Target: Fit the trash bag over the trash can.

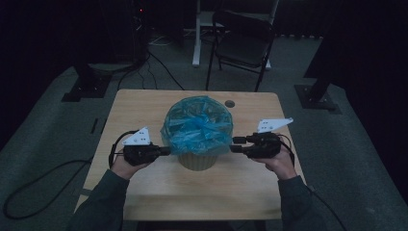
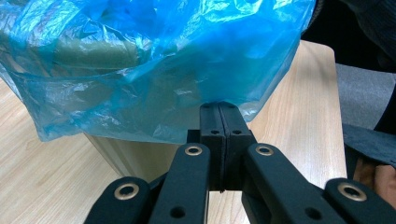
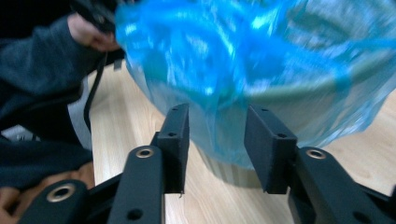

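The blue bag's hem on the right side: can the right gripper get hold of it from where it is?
Probably yes: the right gripper has its jaws apart with the blue bag hanging between them, nothing blocking.

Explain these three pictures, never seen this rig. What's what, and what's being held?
No robot here: a person at a wooden table holds a two-jaw tool in each hand. The high view looks down from above the person. The other two come from cameras riding on each tool, looking along its black jaws.

On the table stands a pale bin lined with a blue plastic bag folded over its rim.

The left hand-held gripper is shut, its jaws pressed together at the bag's lower edge; it seems to pinch the film, though the contact is hard to see. The right hand-held gripper is open, with bag film hanging between its jaws, not clamped.
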